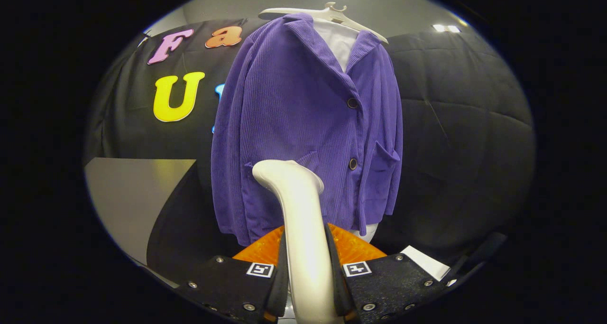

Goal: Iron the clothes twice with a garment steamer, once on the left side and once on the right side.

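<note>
A purple corduroy jacket (308,124) hangs on a white hanger (327,13) over a white shirt (339,39), straight ahead of me. My gripper (306,262) is shut on the white handle of the garment steamer (298,219), both black fingers (237,281) pressing its sides. The steamer's head (284,172) points up and forward, close in front of the jacket's lower left half, near the left pocket. Whether the head touches the cloth I cannot tell. Two dark buttons (352,103) run down the jacket's front.
Black cloth walls (464,124) stand behind and to both sides of the jacket. A grey panel (133,196) lies low on the left. An orange ribbed surface (353,248) sits just beyond the fingers, and a white sheet (427,262) lies to their right.
</note>
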Tool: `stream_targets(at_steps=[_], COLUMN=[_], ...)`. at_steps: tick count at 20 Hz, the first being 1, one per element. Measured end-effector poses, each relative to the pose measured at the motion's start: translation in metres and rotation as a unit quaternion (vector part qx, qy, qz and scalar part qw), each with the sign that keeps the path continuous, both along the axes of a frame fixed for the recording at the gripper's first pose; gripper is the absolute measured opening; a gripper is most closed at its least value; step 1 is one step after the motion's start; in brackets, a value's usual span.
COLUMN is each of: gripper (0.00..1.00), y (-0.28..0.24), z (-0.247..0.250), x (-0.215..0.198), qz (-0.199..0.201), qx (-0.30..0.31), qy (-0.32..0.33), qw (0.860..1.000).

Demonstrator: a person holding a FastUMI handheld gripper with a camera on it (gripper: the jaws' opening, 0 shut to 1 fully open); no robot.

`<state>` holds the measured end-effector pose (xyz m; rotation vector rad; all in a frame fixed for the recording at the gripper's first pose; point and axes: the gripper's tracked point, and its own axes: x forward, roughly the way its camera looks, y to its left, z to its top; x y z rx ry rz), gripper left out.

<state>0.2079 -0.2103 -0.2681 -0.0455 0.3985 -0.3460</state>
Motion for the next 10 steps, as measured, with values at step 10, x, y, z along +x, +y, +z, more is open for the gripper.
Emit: stream_targets(at_steps=[10], gripper=[0.39], y=[0.017], z=[-0.044], x=[-0.019], qz=[-0.002], qx=[0.008], qy=[0.049], qw=[0.999])
